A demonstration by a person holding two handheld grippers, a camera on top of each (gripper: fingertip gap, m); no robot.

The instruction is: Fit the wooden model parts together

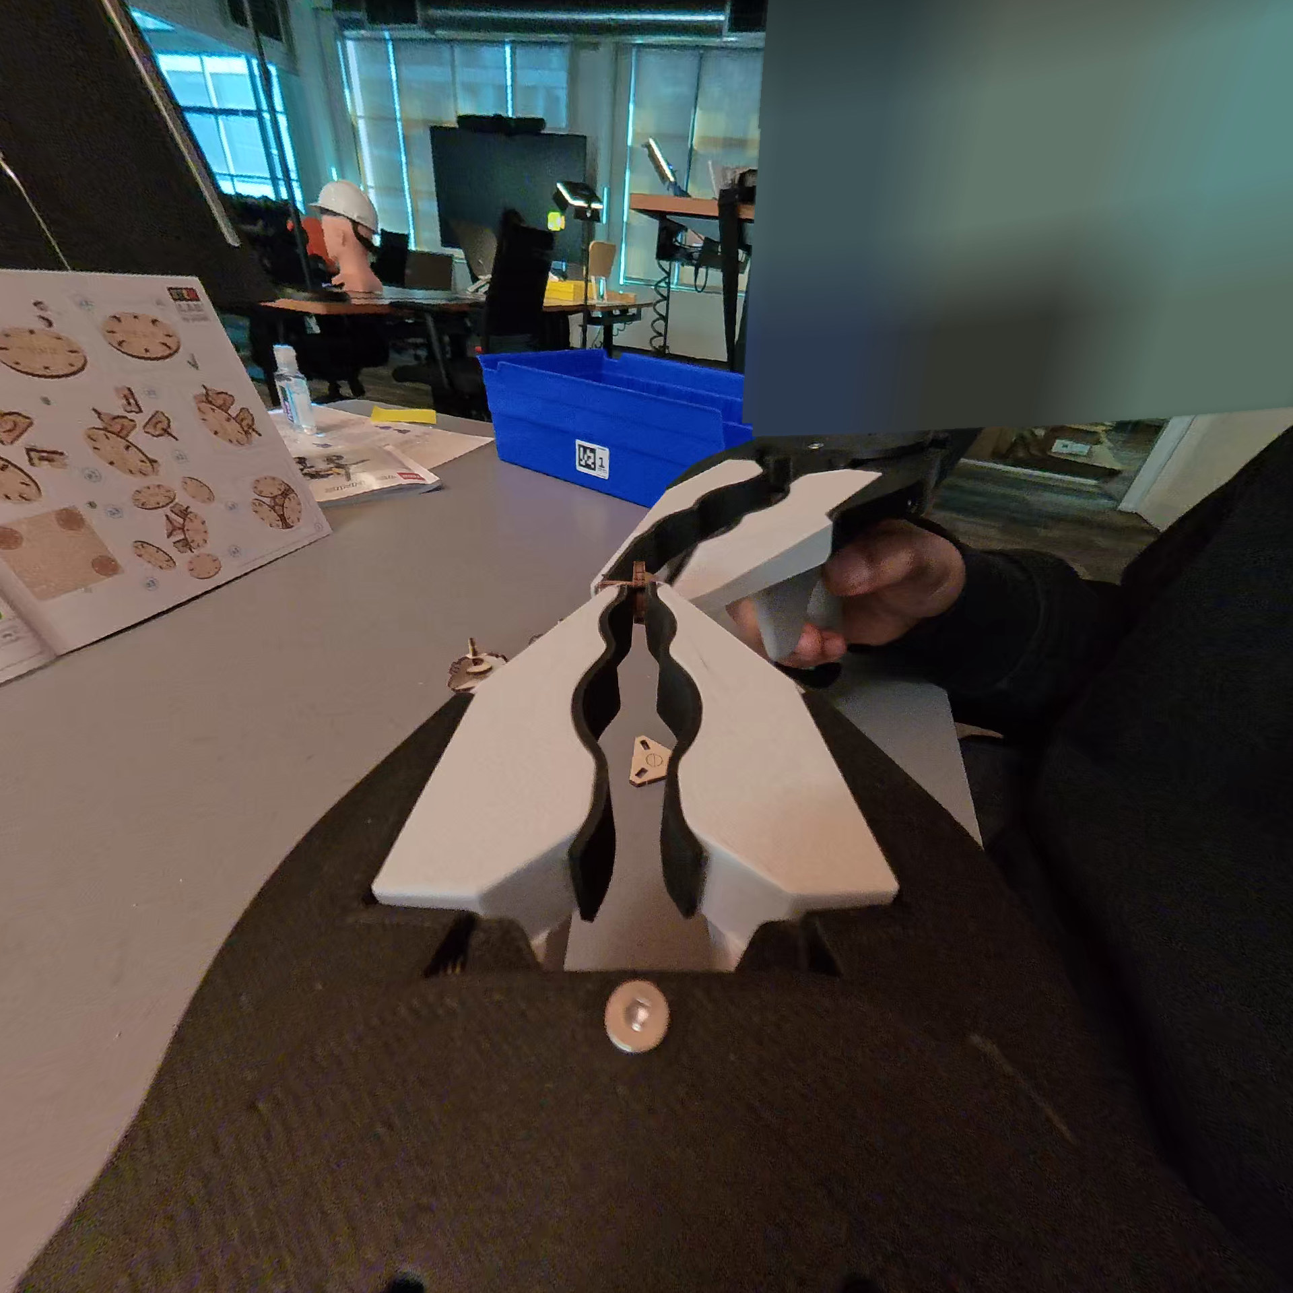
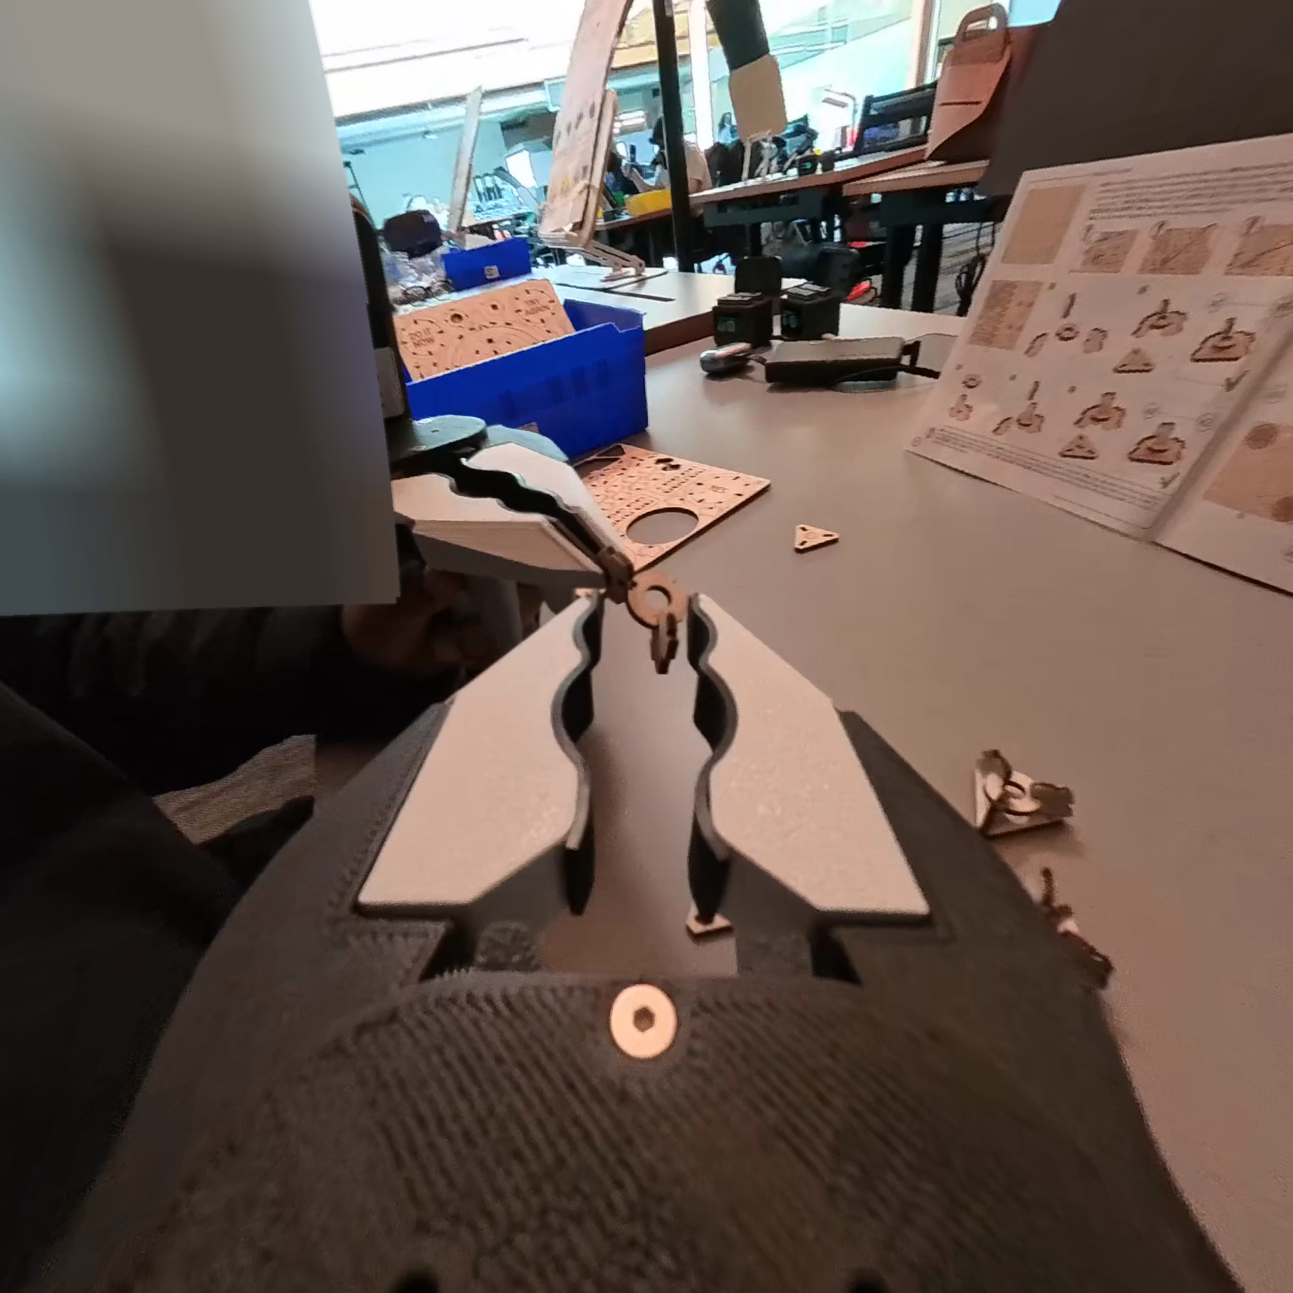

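- Left wrist view: my left gripper is pinched on a small wooden piece above the grey worktop.
- My right gripper stands narrowly apart around the wooden ring piece; pads not pressing.
- Wooden triangle lies apart on the worktop.

My left gripper pinches a small brown laser-cut wooden assembly at its tips: a flat ring with a notched peg hanging down from it. The ring and peg sit between the spread fingers of my right gripper, the peg just beside the right-hand finger; contact there is unclear. The piece is held above the grey table.
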